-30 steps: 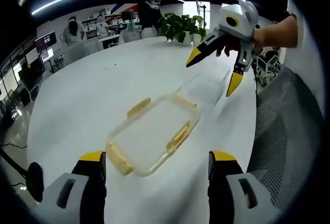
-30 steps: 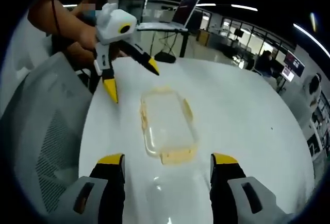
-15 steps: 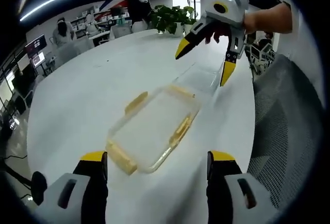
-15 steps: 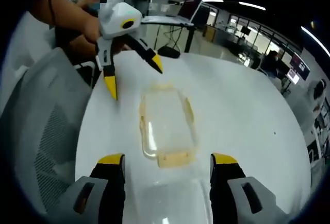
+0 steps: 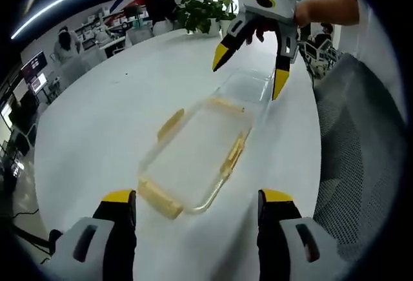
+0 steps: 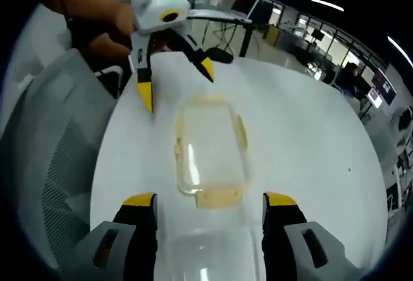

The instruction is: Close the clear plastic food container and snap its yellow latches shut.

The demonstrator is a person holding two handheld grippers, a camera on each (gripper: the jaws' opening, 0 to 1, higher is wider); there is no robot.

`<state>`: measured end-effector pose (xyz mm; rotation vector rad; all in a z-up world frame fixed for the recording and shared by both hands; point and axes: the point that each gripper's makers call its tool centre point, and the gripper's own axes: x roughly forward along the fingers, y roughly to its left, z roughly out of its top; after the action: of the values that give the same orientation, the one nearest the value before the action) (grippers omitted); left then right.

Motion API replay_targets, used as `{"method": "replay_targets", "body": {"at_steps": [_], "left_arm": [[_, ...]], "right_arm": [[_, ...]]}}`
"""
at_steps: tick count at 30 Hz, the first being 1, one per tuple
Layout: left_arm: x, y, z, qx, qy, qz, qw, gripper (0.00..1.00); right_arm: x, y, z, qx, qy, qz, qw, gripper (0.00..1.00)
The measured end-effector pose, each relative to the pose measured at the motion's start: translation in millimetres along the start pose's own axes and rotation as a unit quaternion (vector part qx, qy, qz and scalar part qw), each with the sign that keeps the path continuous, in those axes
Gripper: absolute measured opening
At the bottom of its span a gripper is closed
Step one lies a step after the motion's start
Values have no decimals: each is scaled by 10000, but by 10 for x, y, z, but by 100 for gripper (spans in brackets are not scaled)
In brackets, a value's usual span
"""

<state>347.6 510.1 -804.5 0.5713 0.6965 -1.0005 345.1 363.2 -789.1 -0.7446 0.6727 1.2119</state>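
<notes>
Left gripper view: left gripper (image 5: 195,210), jaws wide, empty. Clear container lid (image 5: 197,153) with yellow latches (image 5: 233,155) flat on white desk (image 5: 97,119) near its chair-side edge; clear container base (image 5: 248,88) touching the lid's far end. Right gripper (image 5: 248,68), jaws wide, empty, above base.

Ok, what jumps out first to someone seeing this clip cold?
The clear lid with yellow latches, lying flat mid white table. Beyond it, the right gripper hangs open above the clear container base. The left gripper hangs open over the lid's far end.
</notes>
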Motion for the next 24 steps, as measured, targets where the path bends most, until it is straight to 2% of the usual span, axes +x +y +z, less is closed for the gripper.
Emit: {"method": "replay_targets", "body": {"at_steps": [13, 17, 24], "left_arm": [[21, 103, -39, 500, 296, -158, 9982, 73], [31, 135, -44, 641, 342, -175, 9972, 70], [57, 187, -67, 890, 486, -261, 9945, 69]], "right_arm": [[103, -30, 6, -256, 385, 127, 9989, 61], [130, -37, 22, -271, 394, 162, 9987, 60], [183, -71, -26, -299, 681, 222, 9970, 59]]}}
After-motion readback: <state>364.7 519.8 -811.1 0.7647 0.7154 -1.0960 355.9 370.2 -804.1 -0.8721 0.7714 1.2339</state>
